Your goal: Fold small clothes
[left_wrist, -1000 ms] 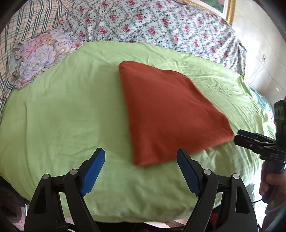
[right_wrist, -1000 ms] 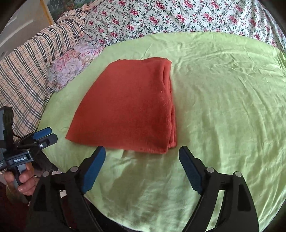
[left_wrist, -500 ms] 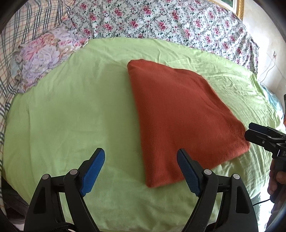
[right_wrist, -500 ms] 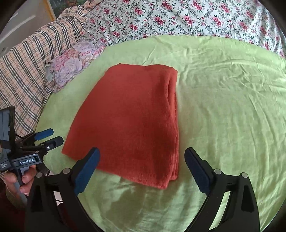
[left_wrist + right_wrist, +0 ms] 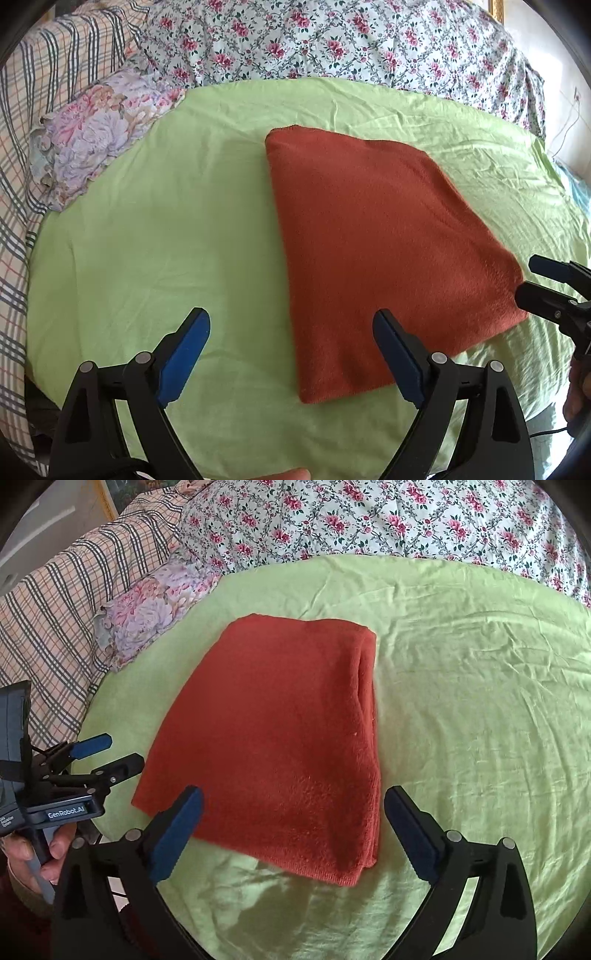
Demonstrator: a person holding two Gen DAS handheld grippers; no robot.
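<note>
I had the rust-red garment (image 5: 280, 738) folded flat on the green sheet (image 5: 480, 709) of the bed. Both my left tongs (image 5: 291, 354) and right tongs (image 5: 293, 827) had just been opening — released, nothing between them — flanking its near corners to square it.
</note>
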